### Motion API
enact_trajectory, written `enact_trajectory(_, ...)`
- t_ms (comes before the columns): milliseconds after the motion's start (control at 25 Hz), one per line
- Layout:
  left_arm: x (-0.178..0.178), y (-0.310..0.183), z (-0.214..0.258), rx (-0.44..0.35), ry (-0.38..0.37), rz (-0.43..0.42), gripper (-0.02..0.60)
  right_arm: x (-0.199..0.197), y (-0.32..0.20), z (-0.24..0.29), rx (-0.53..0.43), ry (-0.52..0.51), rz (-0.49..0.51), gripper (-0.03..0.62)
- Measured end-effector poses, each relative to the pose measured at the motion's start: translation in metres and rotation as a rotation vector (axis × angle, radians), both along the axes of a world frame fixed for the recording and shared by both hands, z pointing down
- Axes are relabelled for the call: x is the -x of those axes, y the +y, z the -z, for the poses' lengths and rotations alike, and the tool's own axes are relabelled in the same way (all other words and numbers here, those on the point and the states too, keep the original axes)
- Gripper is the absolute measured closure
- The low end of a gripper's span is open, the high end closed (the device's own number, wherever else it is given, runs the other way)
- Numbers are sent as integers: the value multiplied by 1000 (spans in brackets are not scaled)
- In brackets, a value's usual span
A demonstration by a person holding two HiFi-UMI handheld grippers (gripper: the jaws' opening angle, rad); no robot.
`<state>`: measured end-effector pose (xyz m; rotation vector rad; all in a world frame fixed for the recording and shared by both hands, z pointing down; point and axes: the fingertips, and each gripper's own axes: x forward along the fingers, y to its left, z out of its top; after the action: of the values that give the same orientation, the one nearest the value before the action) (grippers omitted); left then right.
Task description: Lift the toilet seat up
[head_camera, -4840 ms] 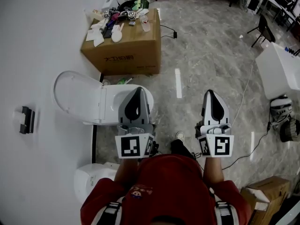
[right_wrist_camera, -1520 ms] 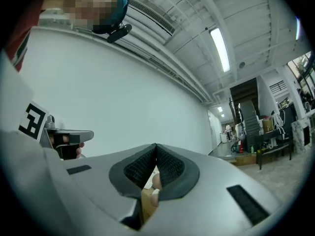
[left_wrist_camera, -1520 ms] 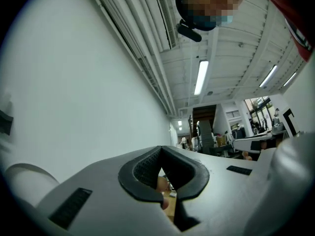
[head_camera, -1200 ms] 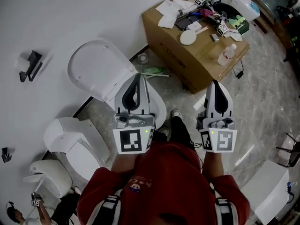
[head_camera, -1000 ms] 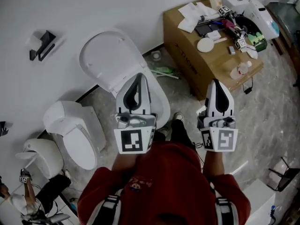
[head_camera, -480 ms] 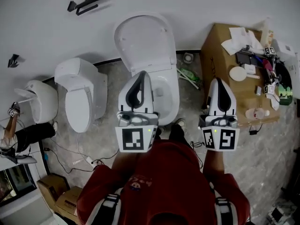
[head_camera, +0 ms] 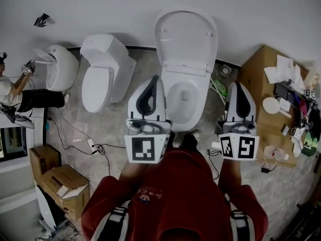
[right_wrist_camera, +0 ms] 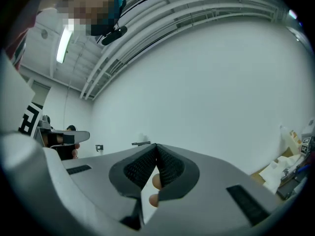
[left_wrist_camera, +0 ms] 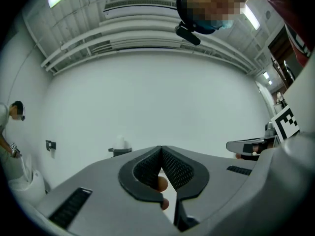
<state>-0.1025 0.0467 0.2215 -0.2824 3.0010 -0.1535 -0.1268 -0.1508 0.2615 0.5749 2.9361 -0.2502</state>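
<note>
In the head view a white toilet stands straight ahead, against the wall. Its lid (head_camera: pixel 186 38) is raised and leans back on the wall, and the bowl (head_camera: pixel 181 98) lies open below it. I cannot tell the seat apart from the raised lid. My left gripper (head_camera: pixel 154 77) hangs level over the bowl's left rim, jaws shut and empty. My right gripper (head_camera: pixel 239 84) hangs to the right of the bowl, also shut and empty. In the left gripper view the left gripper (left_wrist_camera: pixel 160 149) faces bare white wall, and so does the right gripper (right_wrist_camera: pixel 155 146) in the right gripper view.
A second toilet (head_camera: pixel 103 73) with its lid down stands left of mine, and a third white fixture (head_camera: pixel 59 67) further left. A cardboard box (head_camera: pixel 266 129) with clutter on top is at the right. Smaller boxes (head_camera: pixel 55 181) and cables lie lower left. A person (head_camera: pixel 15 92) is at the left edge.
The head view has swung round: the open toilet has gone from upper left to straight ahead. Both grippers stay shut, side by side before the body. The cluttered box has slid to the right edge.
</note>
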Motion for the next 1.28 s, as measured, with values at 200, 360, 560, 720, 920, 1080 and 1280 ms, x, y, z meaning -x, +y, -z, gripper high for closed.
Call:
enact_trajectory(200, -7, 12, -1, 7, 0, 68, 571, 9, 16, 0, 12, -11, 66, 580)
enact_trajectory(360, -12, 28, 3, -3, -13, 117, 571, 15, 32, 6, 11, -26, 109, 580)
enact_trajectory(560, -25, 47, 6, -33, -35, 146, 571, 9, 53, 14, -16, -49, 140, 580)
enact_trajectory(720, -36, 63, 11, -57, -54, 152, 571, -1, 67, 22, -27, -69, 144, 580)
enact_trajectory(920, -47, 78, 14, -74, -70, 130, 571, -18, 83, 27, -48, -81, 128, 580)
enact_trajectory(1080, -52, 90, 14, -103, -77, 93, 571, -34, 96, 29, -72, -81, 110, 580)
enact_trajectory(1280, -55, 103, 12, -119, -78, 31, 571, -50, 108, 33, -101, -86, 62, 580)
